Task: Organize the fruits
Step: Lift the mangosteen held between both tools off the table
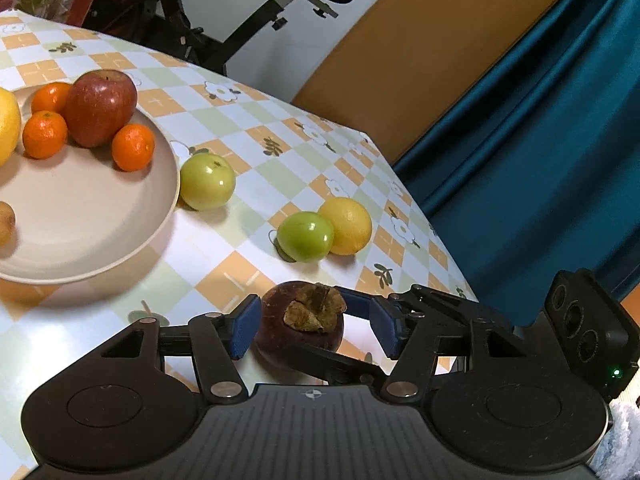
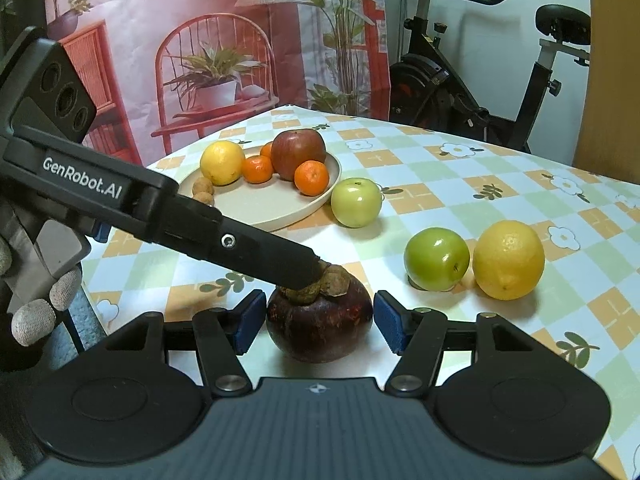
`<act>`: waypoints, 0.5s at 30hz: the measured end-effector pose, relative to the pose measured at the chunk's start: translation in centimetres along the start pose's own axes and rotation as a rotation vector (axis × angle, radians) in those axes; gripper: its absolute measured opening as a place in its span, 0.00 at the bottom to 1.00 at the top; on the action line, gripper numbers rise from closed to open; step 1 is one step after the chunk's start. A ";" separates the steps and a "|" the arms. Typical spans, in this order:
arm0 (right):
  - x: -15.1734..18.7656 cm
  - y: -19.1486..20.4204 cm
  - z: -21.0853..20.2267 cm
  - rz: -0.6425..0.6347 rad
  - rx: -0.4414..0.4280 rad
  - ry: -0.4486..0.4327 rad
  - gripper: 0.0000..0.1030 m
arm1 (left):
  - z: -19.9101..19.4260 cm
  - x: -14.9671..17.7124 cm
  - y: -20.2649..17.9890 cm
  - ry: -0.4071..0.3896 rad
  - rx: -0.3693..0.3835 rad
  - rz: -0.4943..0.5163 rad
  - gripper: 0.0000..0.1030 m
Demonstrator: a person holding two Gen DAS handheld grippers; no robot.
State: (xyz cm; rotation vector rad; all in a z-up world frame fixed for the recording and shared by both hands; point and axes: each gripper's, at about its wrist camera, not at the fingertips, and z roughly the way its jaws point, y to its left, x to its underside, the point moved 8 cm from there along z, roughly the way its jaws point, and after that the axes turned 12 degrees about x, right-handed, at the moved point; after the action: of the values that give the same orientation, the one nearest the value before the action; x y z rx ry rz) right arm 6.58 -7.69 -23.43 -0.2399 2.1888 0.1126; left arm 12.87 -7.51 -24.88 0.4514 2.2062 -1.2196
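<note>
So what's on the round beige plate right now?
On the round beige plate: red apple, three mandarins, yellow lemon, two small brown fruits. The black gripper arm covers the plate's near-left rim.

We see only a sliver of the large yellow citrus fruit (image 1: 7,124) and the small brown round fruit (image 1: 5,222), both cut by the left wrist view's left edge. The black gripper finger (image 2: 260,246) covers part of the dark purple mangosteen's dry calyx (image 2: 320,282), so we cannot tell whether they touch.

Dark mangosteen (image 2: 320,320) upright on tablecloth (image 2: 440,208)
</note>
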 end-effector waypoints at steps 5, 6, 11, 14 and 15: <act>0.0 0.1 0.0 -0.012 0.003 -0.006 0.60 | 0.6 0.5 0.5 0.022 -0.002 -0.016 0.61; 0.0 0.1 0.0 -0.013 0.004 -0.008 0.60 | 0.7 0.5 0.5 0.023 -0.002 -0.017 0.61; 0.3 -0.2 0.2 0.000 0.004 0.014 0.62 | 1.1 0.7 0.5 0.035 -0.001 -0.015 0.61; 0.5 -0.3 0.2 0.011 -0.005 0.019 0.62 | 1.3 0.8 0.5 0.041 -0.005 -0.007 0.61; 0.5 -0.3 0.2 0.010 -0.004 0.020 0.62 | 1.3 0.8 0.5 0.041 -0.005 -0.006 0.61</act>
State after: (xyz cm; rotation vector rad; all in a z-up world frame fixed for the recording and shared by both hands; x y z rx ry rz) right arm 6.56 -8.02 -23.95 -0.2332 2.2104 0.1210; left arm 12.91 -8.32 -26.27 0.4717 2.2460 -1.2176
